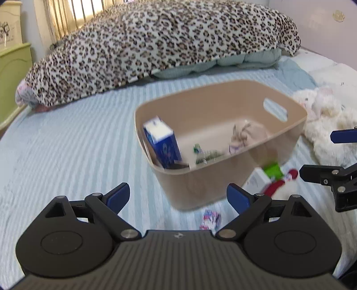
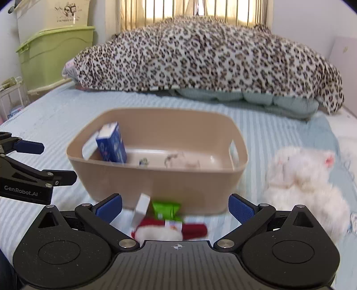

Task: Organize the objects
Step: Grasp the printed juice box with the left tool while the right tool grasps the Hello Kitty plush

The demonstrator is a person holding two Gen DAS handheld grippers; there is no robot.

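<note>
Left wrist view: tan plastic bin (image 1: 223,142) with a slot handle, set mid-bed on the pale blue striped bedspread (image 1: 73,142). Inside, a blue-and-white carton (image 1: 162,145) leaning at the near-left corner, print too blurred to read; a beige cloth bundle (image 1: 245,133) toward the right; a small green-topped item (image 1: 202,154) between them. Left gripper (image 1: 178,197) with jaws spread wide, nothing between the blue pads, poised just short of the bin's near wall. A small patterned piece (image 1: 210,219) on the bedspread below the bin. Right of the bin, a green packet (image 1: 273,170) and a red-and-white plush item (image 1: 281,185); beyond, a white fluffy toy (image 1: 323,125). Leopard-print cover (image 1: 156,44) across the head of the bed.

Right wrist view: right gripper (image 2: 175,208), jaws fully apart, holding nothing, over loose items lying just in front of the bin (image 2: 156,185): a white box (image 2: 141,208) tilted on edge, the green packet (image 2: 166,209), the red-and-white plush item (image 2: 169,230). Blue carton (image 2: 111,145) upright in the bin's left end. White fluffy toy (image 2: 301,178) just beside the bin, to its right. "GenRobot.AI" legible on the left gripper (image 2: 29,174) at frame left. Green storage box (image 2: 55,51) beyond the bed, cartoon print on the cream box (image 2: 55,15) above it, wording unreadable.
</note>
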